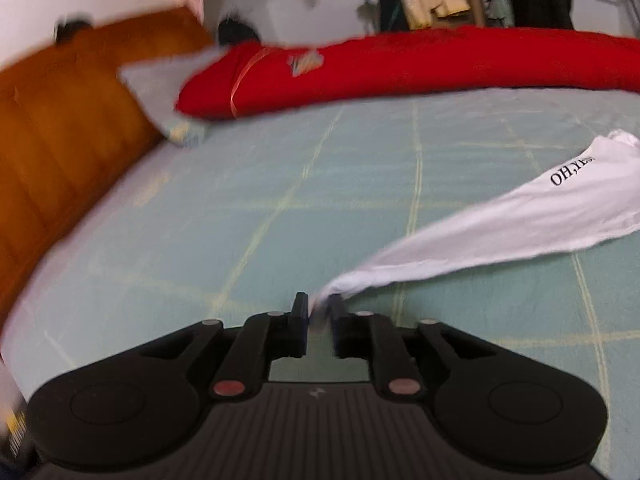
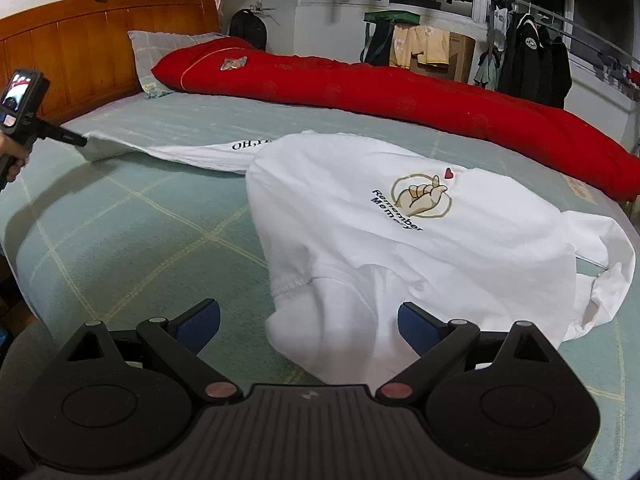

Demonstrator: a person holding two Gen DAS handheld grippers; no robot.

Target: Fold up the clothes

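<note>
A white long-sleeved shirt (image 2: 380,232) with a hand-heart print lies spread on the green checked bed sheet (image 2: 140,220). One sleeve (image 1: 500,224), printed "OH,YES", is stretched out to the left, lifted off the sheet. My left gripper (image 1: 320,304) is shut on that sleeve's cuff; in the right wrist view the left gripper (image 2: 76,140) shows at the far left, held by a hand. My right gripper (image 2: 308,312) stands open low over the shirt's near edge, with cloth lying between its blue pads (image 2: 416,324) and not pinched.
A long red duvet (image 2: 400,96) lies rolled along the bed's far side, with a grey pillow (image 2: 160,48) against the wooden headboard (image 2: 80,40). Beyond the bed stand a cardboard box (image 2: 460,56) and hanging dark jackets (image 2: 532,60).
</note>
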